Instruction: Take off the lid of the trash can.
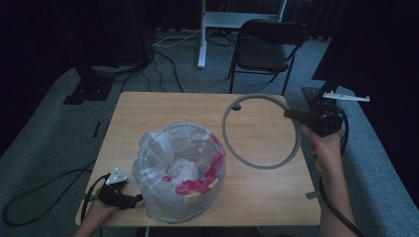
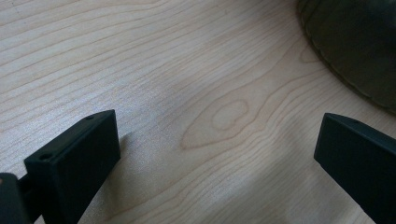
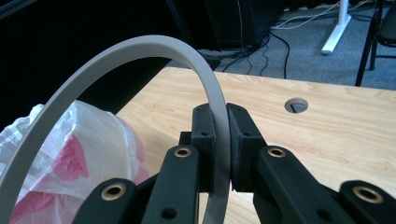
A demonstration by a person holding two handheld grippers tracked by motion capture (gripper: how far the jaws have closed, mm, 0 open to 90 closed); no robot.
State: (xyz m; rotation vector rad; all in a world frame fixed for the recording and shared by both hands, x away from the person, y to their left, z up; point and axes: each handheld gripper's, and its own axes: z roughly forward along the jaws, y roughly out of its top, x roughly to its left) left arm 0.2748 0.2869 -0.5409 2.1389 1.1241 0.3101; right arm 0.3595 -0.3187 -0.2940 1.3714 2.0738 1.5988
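Meanwhile right fingers (image 3: pixel 219 140) clamp grey ring (image 1: pixel 232 143) above bare tabletop (image 1: pixel 163 106); left fingers (image 2: pixel 217 158) gape empty.

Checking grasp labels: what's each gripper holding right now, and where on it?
Right gripper: shut on the thin grey plastic ring, pinching its rim band between the pads. Left gripper: jaws open over the light wooden table, holding nothing.

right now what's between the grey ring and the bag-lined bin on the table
Nothing: in the high view a strip of bare wooden table separates the grey ring, clamped in the right gripper, from the bin.
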